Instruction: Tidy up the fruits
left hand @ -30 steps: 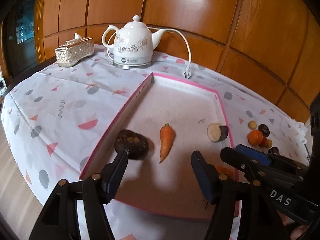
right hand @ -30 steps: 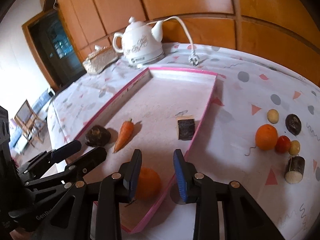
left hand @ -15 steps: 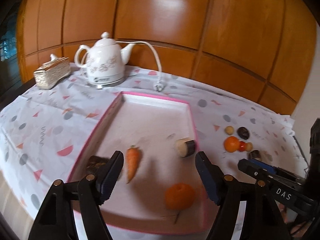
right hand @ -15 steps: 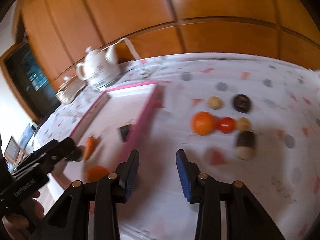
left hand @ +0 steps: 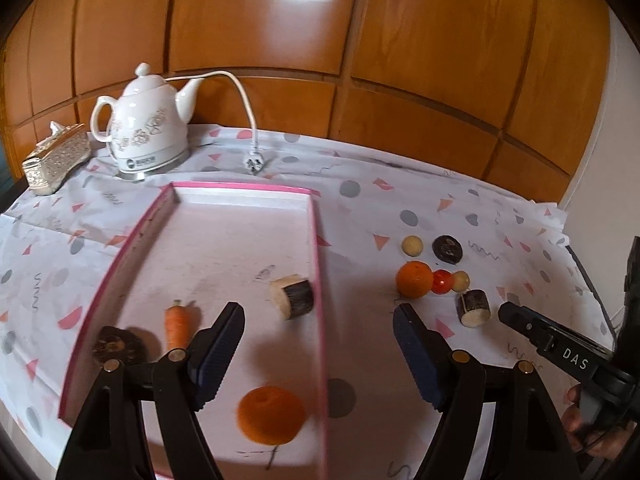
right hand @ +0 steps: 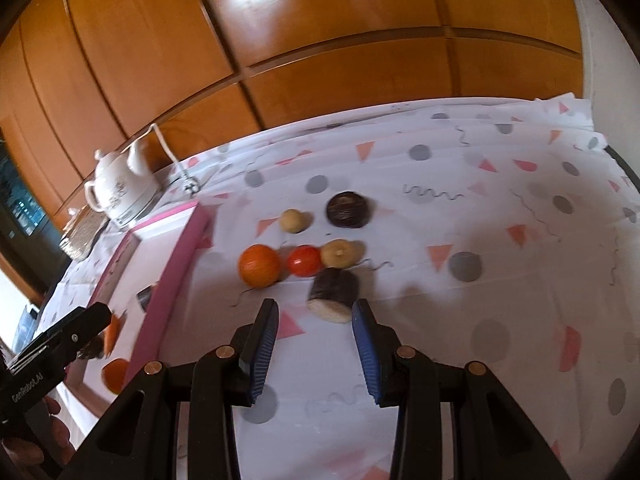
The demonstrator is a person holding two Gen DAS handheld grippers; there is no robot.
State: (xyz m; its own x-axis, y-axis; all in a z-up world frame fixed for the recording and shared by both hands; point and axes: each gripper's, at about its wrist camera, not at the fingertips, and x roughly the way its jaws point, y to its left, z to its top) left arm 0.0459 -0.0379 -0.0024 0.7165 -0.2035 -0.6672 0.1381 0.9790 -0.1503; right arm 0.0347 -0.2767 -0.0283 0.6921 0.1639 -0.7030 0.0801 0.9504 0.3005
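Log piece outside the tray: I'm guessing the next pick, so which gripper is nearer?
Right gripper, fingertips just short of the log piece. Left gripper hangs over the tray's edge.

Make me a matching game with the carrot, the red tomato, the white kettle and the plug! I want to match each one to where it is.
Things:
1. carrot
2. red tomato
3. white kettle
4. plug

Places:
A. on the tablecloth behind the tray, its cord looping up to the spout
B. touching an orange, outside the tray
C. inside the pink-edged tray
D. at the back, beside the silver tissue box

Pairs: 1-C, 2-B, 3-D, 4-A
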